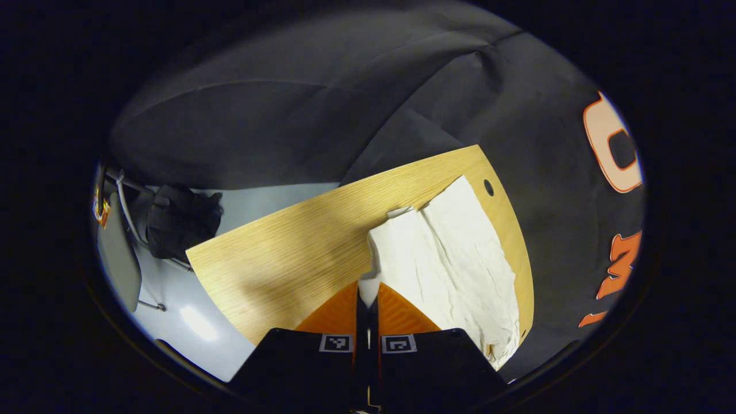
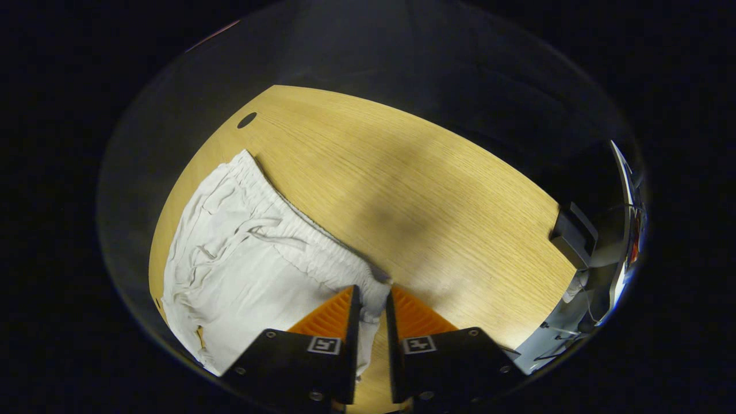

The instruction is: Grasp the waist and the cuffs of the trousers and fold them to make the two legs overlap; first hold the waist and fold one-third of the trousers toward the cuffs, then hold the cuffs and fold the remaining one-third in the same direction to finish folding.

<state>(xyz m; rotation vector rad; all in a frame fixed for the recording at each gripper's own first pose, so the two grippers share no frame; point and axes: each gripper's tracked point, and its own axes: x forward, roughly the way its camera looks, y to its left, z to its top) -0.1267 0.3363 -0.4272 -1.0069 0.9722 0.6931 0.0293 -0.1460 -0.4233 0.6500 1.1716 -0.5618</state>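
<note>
Trousers (image 2: 241,259), white and crinkled, lie on the wood-grain table (image 2: 414,190).

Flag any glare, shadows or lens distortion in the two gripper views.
Left gripper view: bright glare patch on the pale floor; soft shadow across the table; table edges bow from the fisheye. Right gripper view: broad dark shadow on the table; white trousers evenly lit, folds sharp; strong barrel curve at the rim.
</note>
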